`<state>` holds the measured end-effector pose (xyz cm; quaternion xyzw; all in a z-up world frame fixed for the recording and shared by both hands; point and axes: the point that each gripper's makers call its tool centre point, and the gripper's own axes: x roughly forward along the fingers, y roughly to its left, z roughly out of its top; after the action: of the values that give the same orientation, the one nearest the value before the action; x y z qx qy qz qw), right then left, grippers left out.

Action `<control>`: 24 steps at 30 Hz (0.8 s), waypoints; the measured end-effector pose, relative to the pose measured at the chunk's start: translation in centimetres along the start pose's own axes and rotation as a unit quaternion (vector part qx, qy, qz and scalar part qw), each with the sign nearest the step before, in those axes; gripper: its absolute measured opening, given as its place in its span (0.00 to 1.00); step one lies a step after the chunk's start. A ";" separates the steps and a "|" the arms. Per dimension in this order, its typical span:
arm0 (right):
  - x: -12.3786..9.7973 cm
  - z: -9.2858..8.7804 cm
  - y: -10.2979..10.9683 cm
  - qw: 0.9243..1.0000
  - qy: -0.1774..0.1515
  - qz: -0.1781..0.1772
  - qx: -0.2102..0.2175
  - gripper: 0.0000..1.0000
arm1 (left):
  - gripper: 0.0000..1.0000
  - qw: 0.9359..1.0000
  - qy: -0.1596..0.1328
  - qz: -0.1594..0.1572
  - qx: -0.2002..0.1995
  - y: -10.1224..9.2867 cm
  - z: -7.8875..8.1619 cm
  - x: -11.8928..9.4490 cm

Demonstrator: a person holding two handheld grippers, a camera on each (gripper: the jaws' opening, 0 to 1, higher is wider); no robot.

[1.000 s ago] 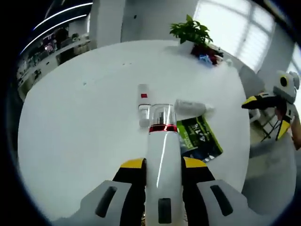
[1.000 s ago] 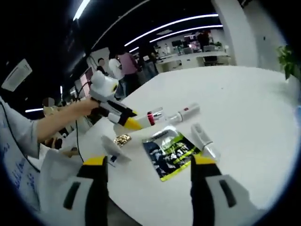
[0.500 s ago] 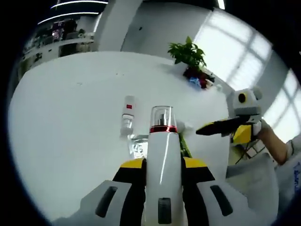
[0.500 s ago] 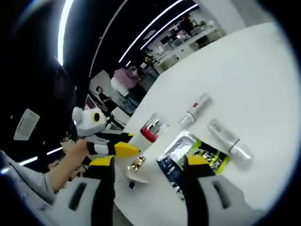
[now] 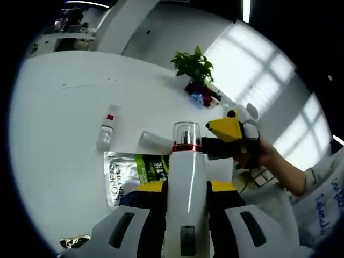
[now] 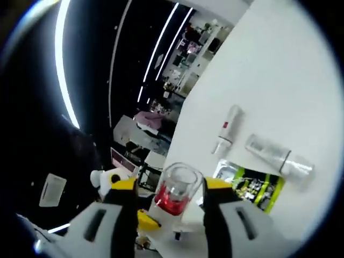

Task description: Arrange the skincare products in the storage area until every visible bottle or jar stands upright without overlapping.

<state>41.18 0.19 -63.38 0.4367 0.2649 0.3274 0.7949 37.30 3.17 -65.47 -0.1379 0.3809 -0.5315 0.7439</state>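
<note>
1. Above the table point(image 5: 64, 107) edge, the left gripper point(image 5: 185, 188) is clamping a white pump bottle point(image 5: 186, 183), its long axis running along the jaws.
2. The right gripper point(image 6: 167, 196), jaws spread, is straddling the bottle's clear cap point(image 6: 174, 189).
3. A small white tube point(image 5: 106, 127), a clear-capped tube point(image 5: 156, 141) and a sachet point(image 5: 137, 174) are lying flat further in.

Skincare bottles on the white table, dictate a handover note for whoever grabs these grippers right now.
Left gripper: shut on the white bottle with red band and clear cap.
Right gripper: open, jaws either side of that bottle's cap, not closed.
Lying flat on the white round table: white tube with red label, clear-capped tube, green sachet.
Done: nothing upright yet.
Left: stand all bottles, no overlaps.
</note>
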 end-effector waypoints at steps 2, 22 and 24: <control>-0.4 0.3 0.0 1.000 -0.002 0.001 -0.003 0.44 | 0.25 1.000 0.000 -0.017 -0.005 -0.7 -0.1 0.4; -1.6 1.2 3.2 0.977 0.051 -0.018 -0.206 0.30 | 0.26 0.993 0.077 -0.034 0.087 -3.0 -1.6 4.1; -1.2 0.9 3.2 0.972 0.058 -0.024 -0.226 0.30 | 0.26 0.992 0.086 -0.027 0.093 -2.8 -1.9 4.5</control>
<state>40.08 0.07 -60.04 0.2196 0.2402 0.3844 0.8639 34.70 -1.55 -66.93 -0.0325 0.3884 -0.5946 0.7033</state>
